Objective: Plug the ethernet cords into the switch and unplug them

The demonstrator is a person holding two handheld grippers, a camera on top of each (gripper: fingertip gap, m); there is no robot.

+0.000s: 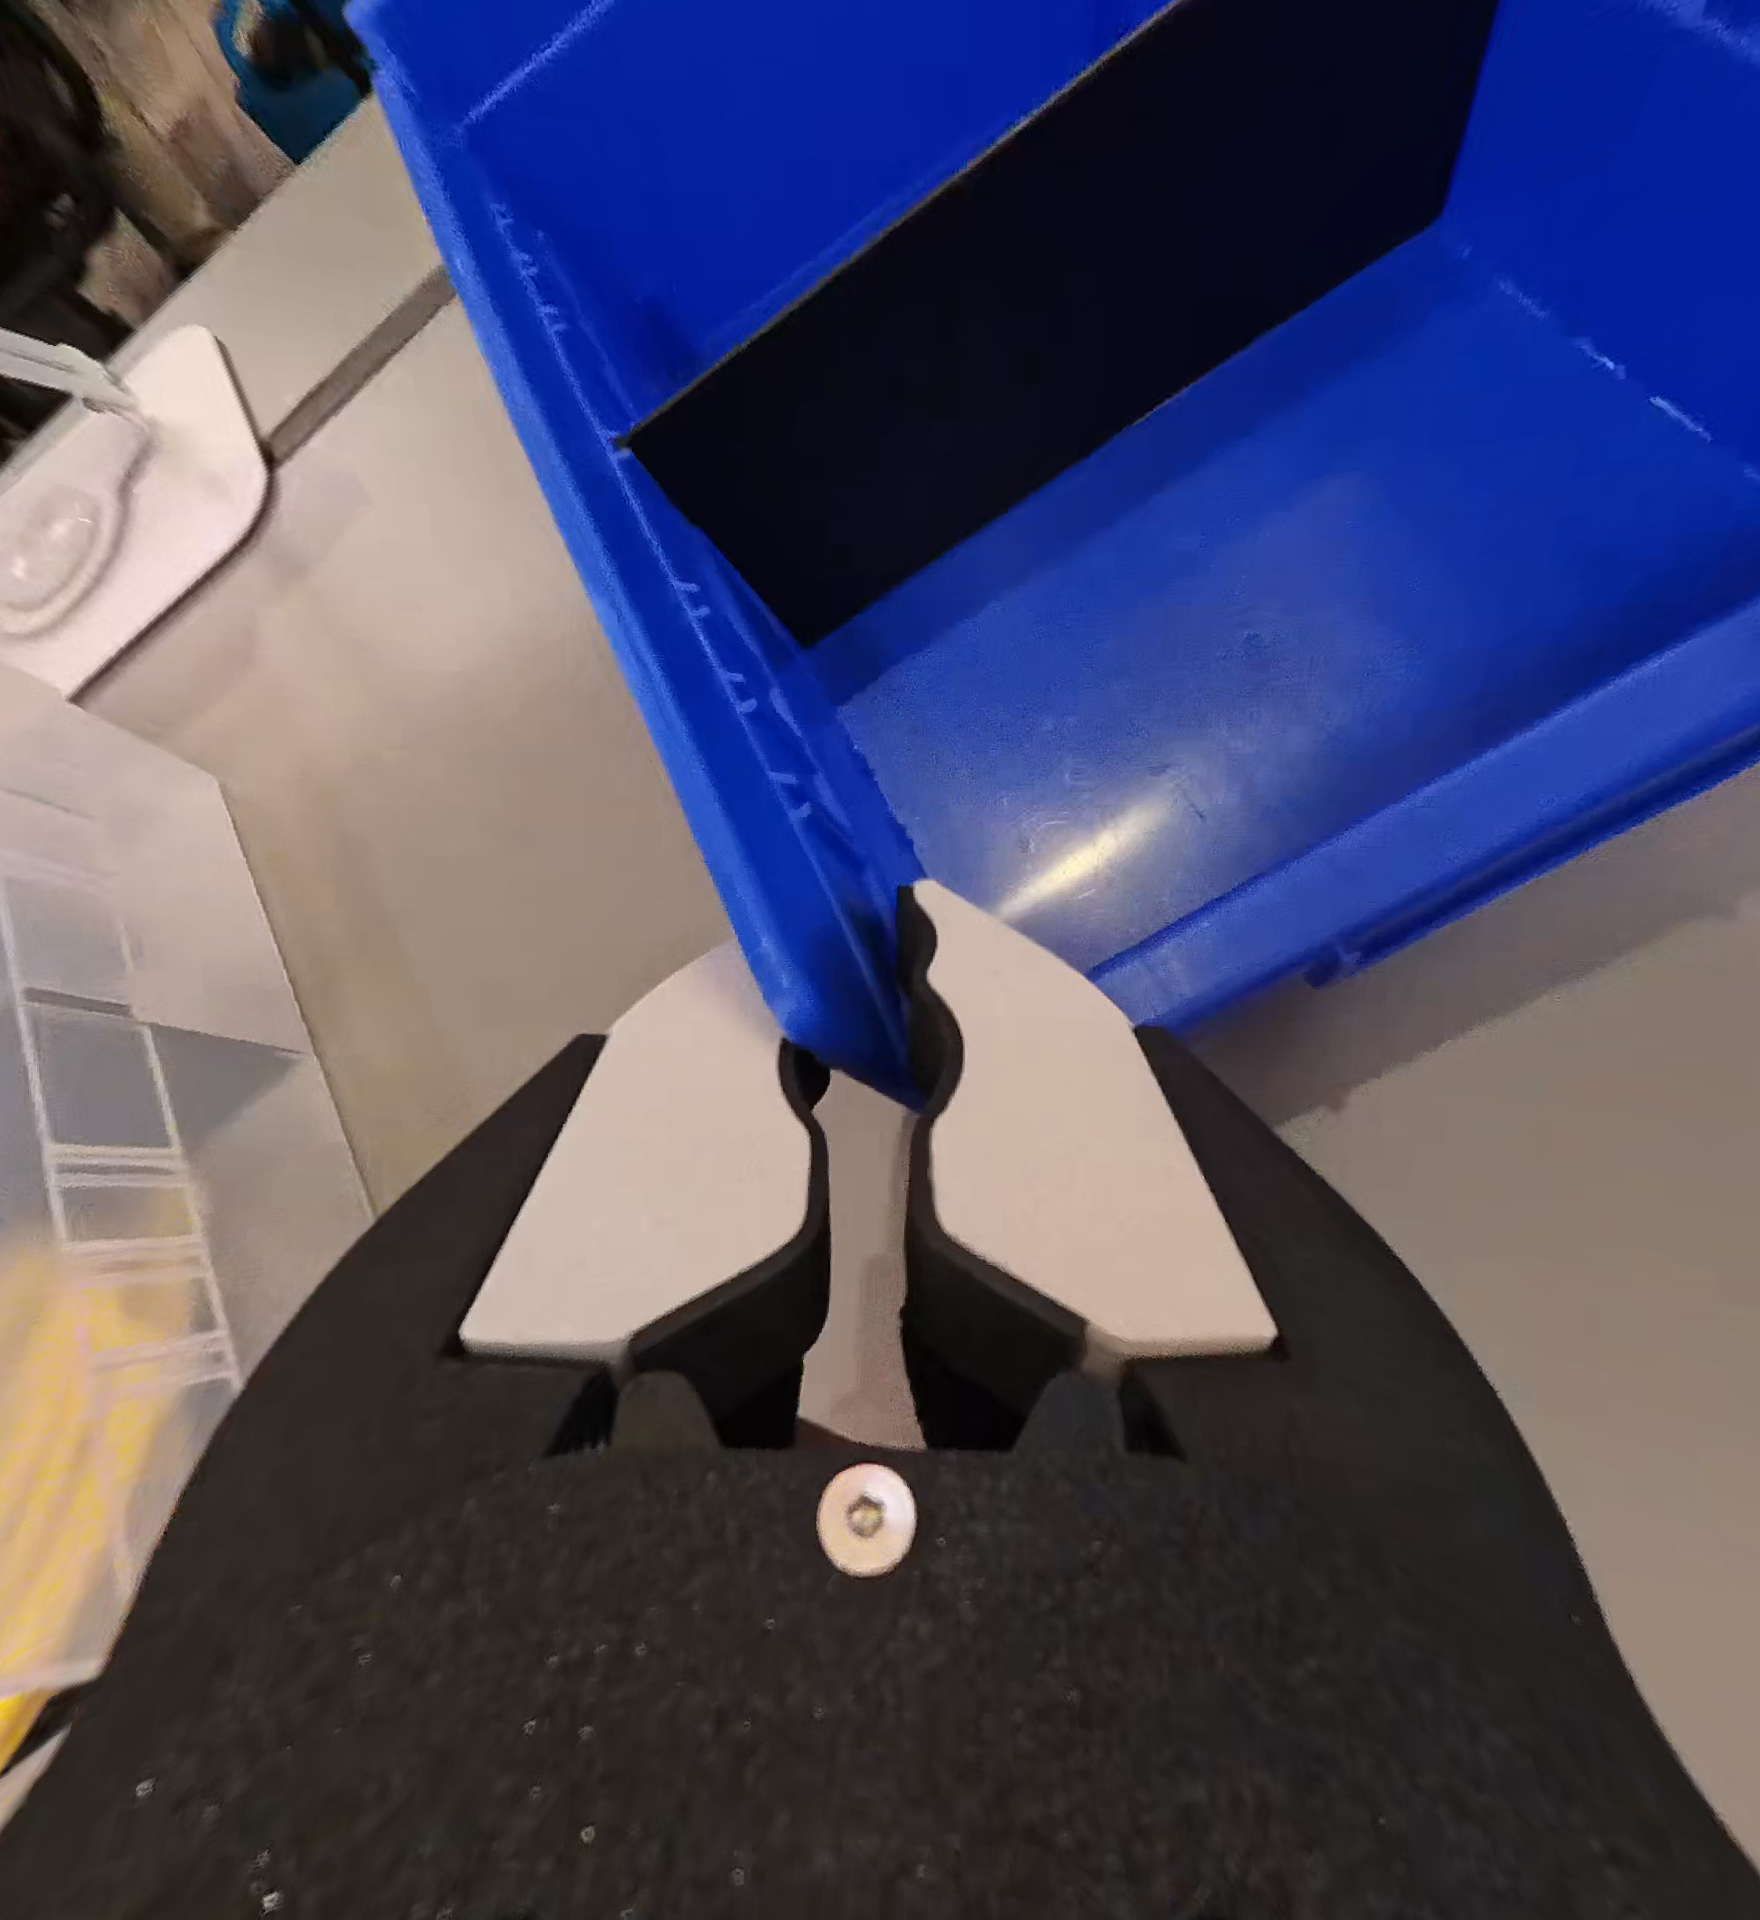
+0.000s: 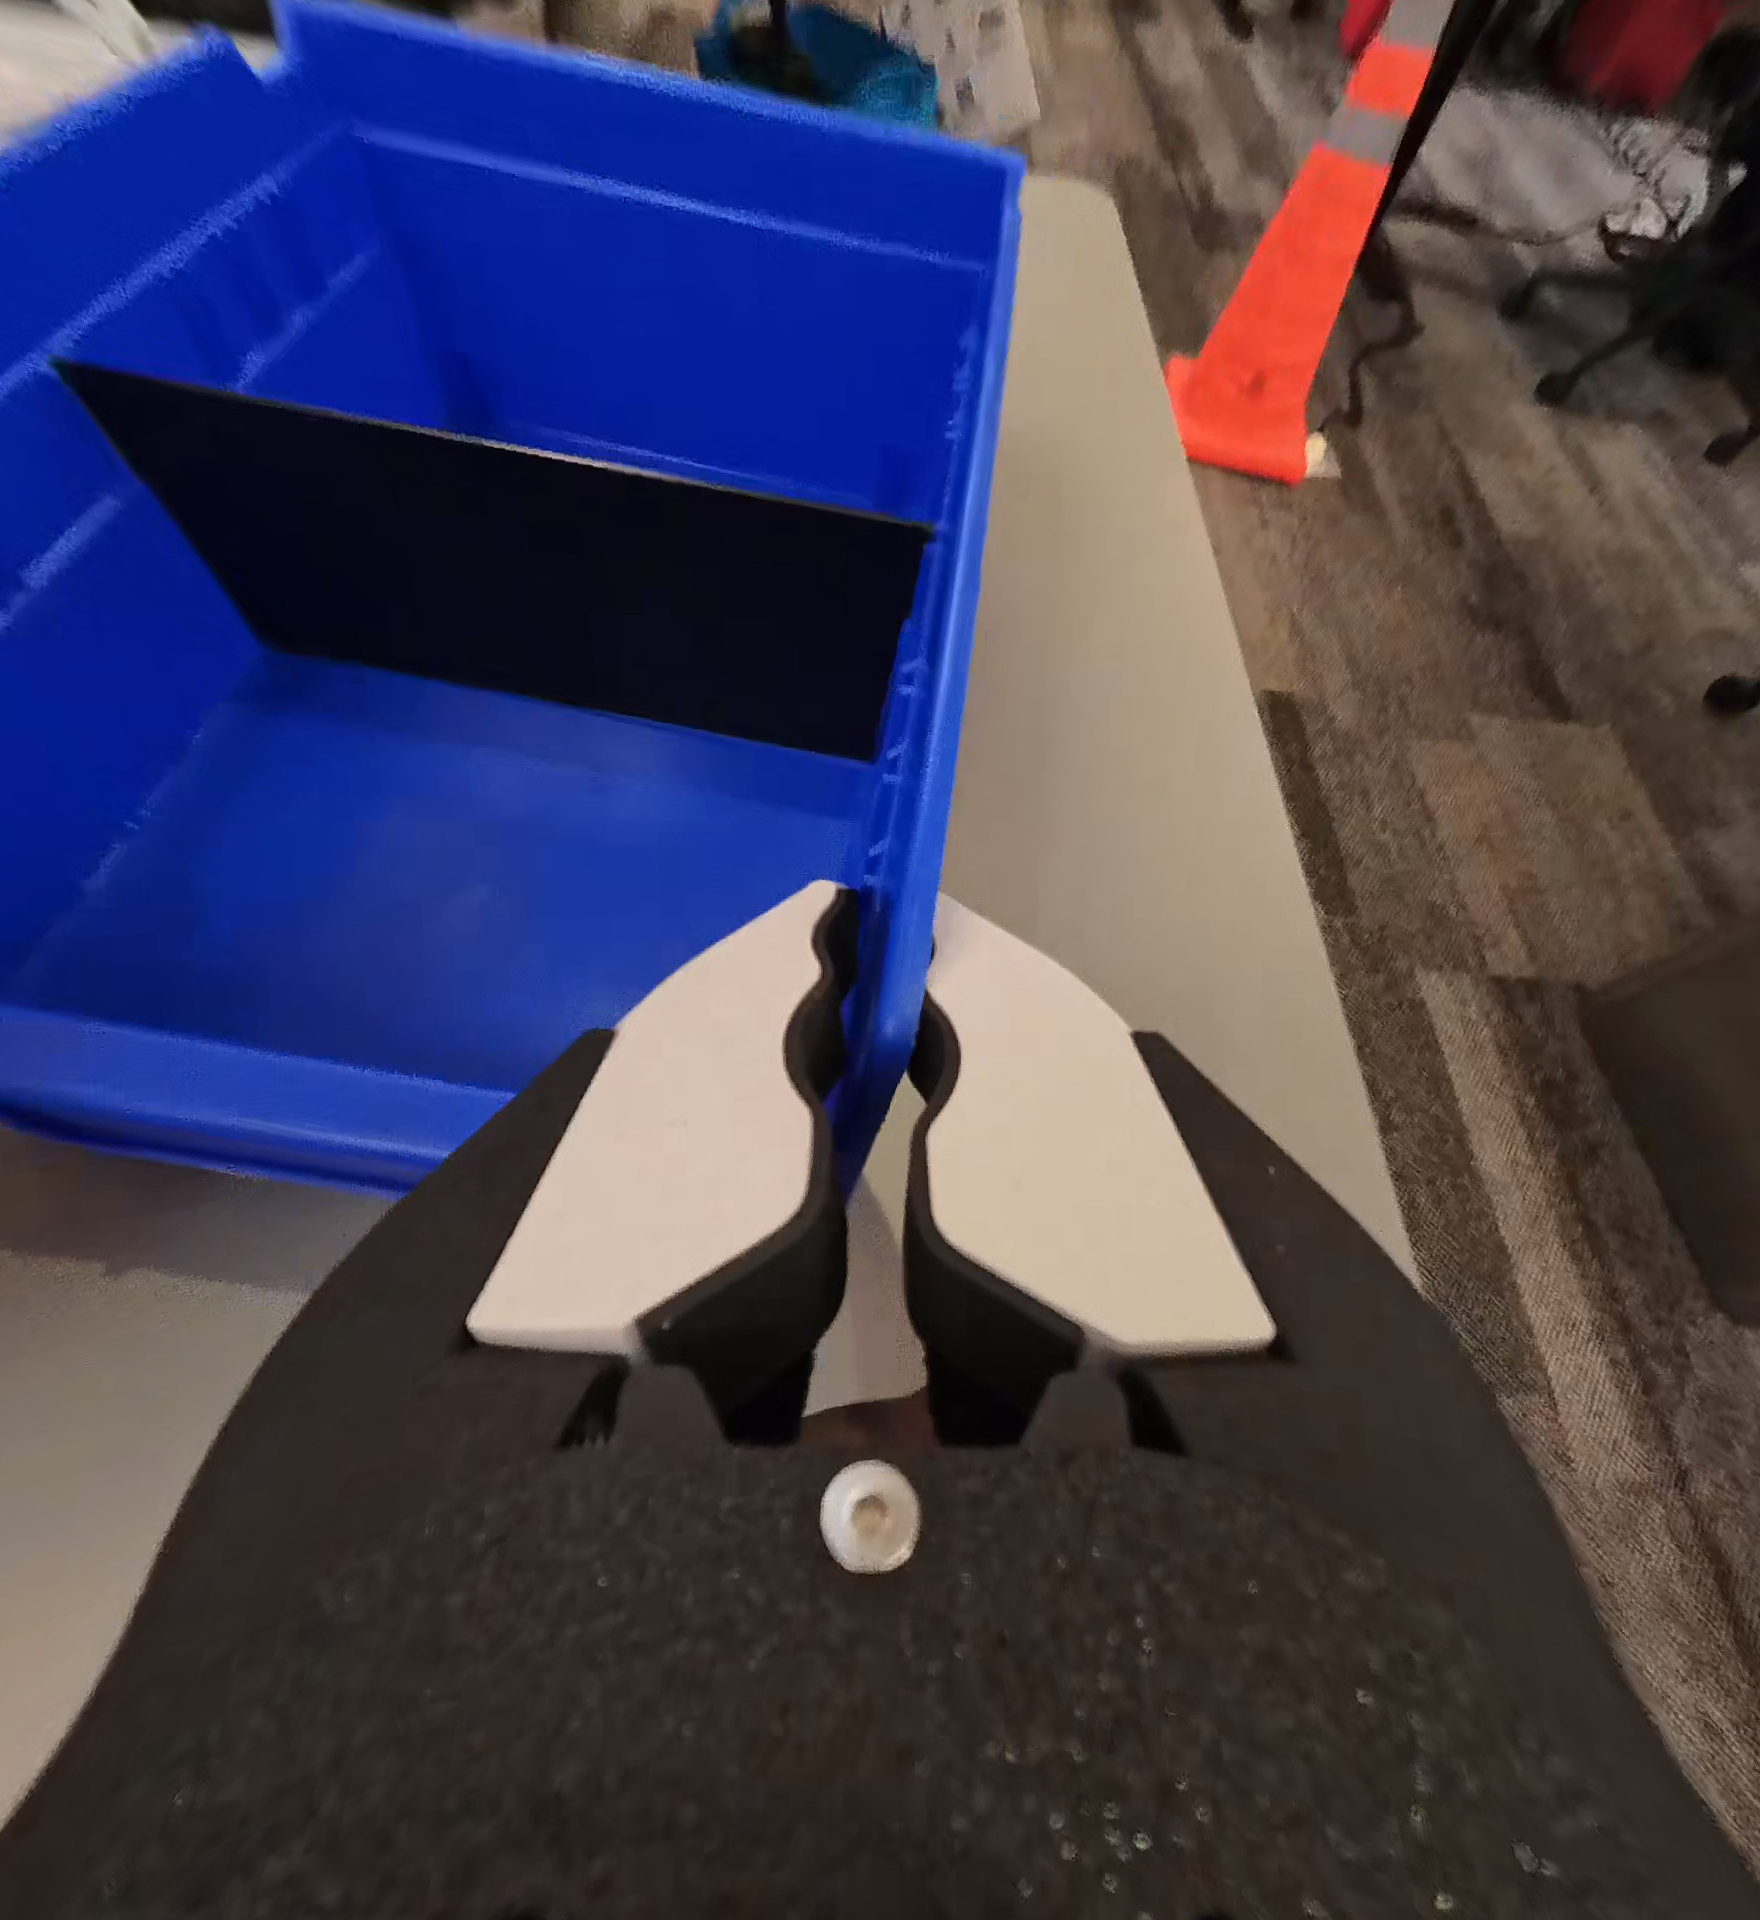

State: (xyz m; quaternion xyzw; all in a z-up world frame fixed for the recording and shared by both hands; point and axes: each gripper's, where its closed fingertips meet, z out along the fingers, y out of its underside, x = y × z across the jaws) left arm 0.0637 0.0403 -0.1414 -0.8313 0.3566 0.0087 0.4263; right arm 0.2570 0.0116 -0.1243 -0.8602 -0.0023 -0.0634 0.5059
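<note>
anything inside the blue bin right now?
Blue bin holds only a black divider across its middle. The near compartment floor is bare. Behind the divider, the visible floor looks bare; the divider hides the rest. No cords or switch visible inside.

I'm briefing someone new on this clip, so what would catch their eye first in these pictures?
The big blue bin with its black divider fills both views, seemingly empty, on the grey table. Each gripper straddles a side wall near a front corner: the left gripper on one wall, the right gripper on the other. An orange cone stands on the floor beyond the table.
</note>
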